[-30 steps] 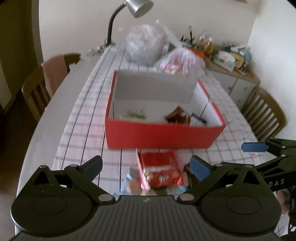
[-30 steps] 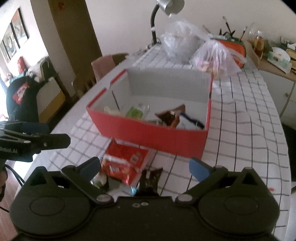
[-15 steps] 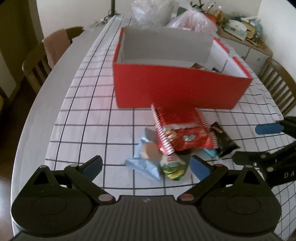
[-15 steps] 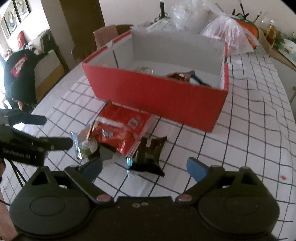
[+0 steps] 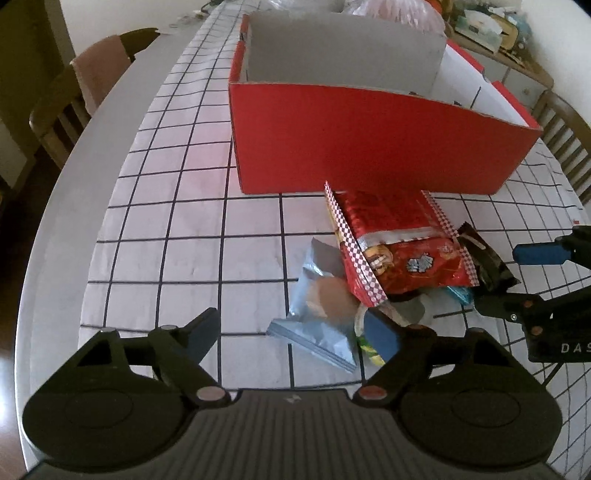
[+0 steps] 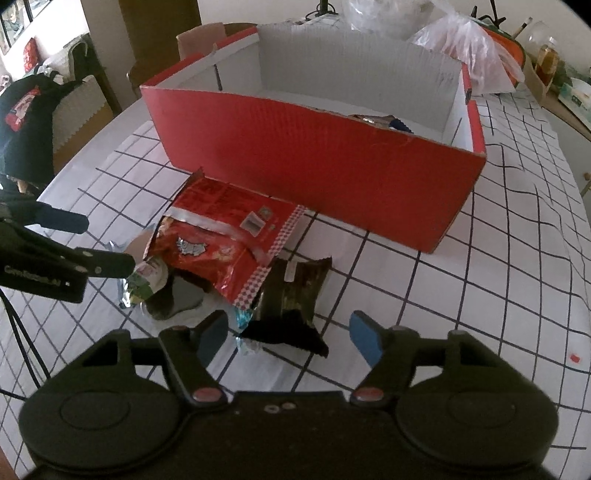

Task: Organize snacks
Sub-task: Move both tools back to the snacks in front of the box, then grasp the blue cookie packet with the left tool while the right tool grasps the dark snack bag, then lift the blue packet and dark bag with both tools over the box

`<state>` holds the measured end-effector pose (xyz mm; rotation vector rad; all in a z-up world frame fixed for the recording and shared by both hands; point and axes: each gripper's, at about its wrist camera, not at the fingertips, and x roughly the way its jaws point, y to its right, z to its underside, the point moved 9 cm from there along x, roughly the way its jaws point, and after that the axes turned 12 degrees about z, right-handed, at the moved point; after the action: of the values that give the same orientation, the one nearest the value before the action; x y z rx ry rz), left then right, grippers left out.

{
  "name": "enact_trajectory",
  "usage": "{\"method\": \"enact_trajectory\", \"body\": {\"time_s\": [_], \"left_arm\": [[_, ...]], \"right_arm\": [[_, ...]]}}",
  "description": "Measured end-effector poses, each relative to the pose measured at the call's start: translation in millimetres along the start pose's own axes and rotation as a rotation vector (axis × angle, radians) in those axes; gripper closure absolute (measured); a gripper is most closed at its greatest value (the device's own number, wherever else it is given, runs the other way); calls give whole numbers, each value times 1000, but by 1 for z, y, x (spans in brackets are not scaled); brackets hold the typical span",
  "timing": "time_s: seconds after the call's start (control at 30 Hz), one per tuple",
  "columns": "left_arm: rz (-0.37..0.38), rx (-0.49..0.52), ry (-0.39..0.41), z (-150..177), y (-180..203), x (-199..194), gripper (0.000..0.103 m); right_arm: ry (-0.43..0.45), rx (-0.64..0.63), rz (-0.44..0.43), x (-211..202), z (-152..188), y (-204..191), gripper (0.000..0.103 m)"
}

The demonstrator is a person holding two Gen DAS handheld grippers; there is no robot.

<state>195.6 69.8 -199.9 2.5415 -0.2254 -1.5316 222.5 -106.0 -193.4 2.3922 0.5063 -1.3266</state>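
A red cardboard box [image 5: 369,140] [image 6: 314,155] stands on the checked tablecloth with some snacks inside. In front of it lies a pile of snacks: a red bag [image 5: 399,243] [image 6: 221,236], a silver-blue packet [image 5: 321,314], a small green packet [image 6: 144,280] and a dark brown packet [image 6: 291,299] [image 5: 484,262]. My left gripper [image 5: 295,336] is open, low over the silver-blue packet. My right gripper [image 6: 286,338] is open, its fingers either side of the dark brown packet's near end.
Clear plastic bags [image 6: 465,51] sit behind the box. Wooden chairs [image 5: 66,107] stand at the table's left and right [image 5: 565,133]. A sideboard with clutter [image 5: 495,33] is at the back right. The table's edge [image 5: 48,236] curves along the left.
Both grippers have dropped lower and moved in on the snack pile in front of the box. The box's inside has mostly gone out of sight. Both stay open.
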Motion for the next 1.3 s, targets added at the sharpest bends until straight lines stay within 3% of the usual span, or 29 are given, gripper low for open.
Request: {"method": "enact_trajectory", "body": {"time_s": [0.23,0.4,0.7,0.9,1.03,1.3], "left_arm": [[25,52,-36,0,-1,10,24],[50,106,-68,9,13,18,30],[28,139,-64,6,15,26,34],[43,165,-58,4,21,27,48],[47,169,-50,6,23,25,56],[36,86,-32,12,10,16,57]], "right_arm": [[-19,-4,15,11,2,-1,43],[-20,-13,19,15,1,-4,43],[-23,-9,32,21,-3,-11,50],[-23,-15,37,21,-2,-13,53],[-23,-1,31,20,-1,-8,57],[-34,55,44,15,7,10,59]]}}
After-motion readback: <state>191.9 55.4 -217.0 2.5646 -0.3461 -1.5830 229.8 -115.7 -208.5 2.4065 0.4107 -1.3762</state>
